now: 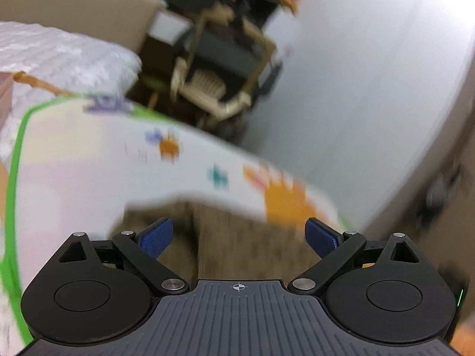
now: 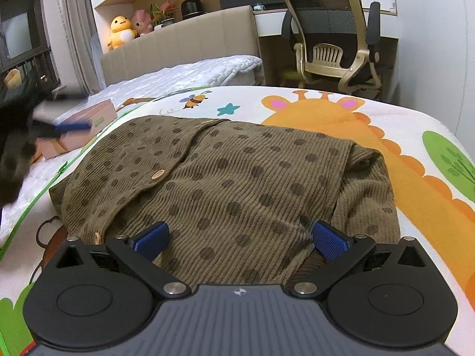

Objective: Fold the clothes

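1. Cardigan (image 2: 225, 178), olive-brown ribbed knit with darker dots and pale round buttons, lies flat on a cartoon-print mat (image 2: 400, 154) spread over a bed. Its right side is folded over, a sleeve bunched beneath the fold edge.

2. Right gripper (image 2: 239, 237) sits low at the cardigan's near hem, blue pads spread wide, fabric between and under them. Neither pad pinches the cloth; gripper released, holding nothing.

3. Left gripper (image 1: 239, 237): its own view is heavily motion-blurred. Blue pads stand far apart with only blurred brown fabric (image 1: 225, 237) seen beyond them; nothing clamped, so released too.

4. In the right wrist view the left gripper appears as a dark blur at the left edge, one blue finger (image 2: 72, 127) sticking out, off the cardigan and over the mat's left border.

5. Cardboard box (image 2: 83, 127) rests on the white quilt (image 2: 184, 72) just beside the mat's green edge, behind that blue finger.

6. Beyond the bed: beige padded headboard (image 2: 184, 38), a yellow plush toy (image 2: 120, 31) and a pink one (image 2: 142, 23) on the ledge above it, and a mesh office chair (image 2: 332, 41) at a desk to the right.
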`<state>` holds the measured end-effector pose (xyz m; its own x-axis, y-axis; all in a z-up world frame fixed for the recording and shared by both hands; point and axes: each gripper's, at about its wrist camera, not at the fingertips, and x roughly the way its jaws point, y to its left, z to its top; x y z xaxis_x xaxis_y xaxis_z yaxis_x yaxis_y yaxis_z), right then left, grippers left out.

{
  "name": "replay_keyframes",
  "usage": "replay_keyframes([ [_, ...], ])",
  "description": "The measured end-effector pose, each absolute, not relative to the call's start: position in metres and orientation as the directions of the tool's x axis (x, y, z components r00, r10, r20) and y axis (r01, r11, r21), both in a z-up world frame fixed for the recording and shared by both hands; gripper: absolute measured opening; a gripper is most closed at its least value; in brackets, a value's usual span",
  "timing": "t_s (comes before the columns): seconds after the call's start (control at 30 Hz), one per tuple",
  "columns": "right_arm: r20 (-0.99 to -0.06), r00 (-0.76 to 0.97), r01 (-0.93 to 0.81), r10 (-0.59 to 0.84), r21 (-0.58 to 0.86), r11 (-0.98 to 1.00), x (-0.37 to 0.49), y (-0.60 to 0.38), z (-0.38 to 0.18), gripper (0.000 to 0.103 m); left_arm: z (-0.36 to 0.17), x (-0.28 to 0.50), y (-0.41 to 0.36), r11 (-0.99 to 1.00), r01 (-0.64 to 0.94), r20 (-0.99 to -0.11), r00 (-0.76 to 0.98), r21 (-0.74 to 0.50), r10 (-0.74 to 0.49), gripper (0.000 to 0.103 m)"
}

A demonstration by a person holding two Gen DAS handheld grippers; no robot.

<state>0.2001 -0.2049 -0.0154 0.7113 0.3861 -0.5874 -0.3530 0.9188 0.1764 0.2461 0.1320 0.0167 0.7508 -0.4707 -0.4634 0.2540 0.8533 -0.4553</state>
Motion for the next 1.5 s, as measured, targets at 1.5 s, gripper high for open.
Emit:
replay_keyframes([
  [1.5, -0.608, 0.782, -0.389, 0.138, -0.303, 0.87, 0.235, -0.203, -0.003, 0.102, -0.028, 0.234, 0.09, 0.973, 0.231, -0.675, 0.716, -0.009, -0.176, 0.1],
])
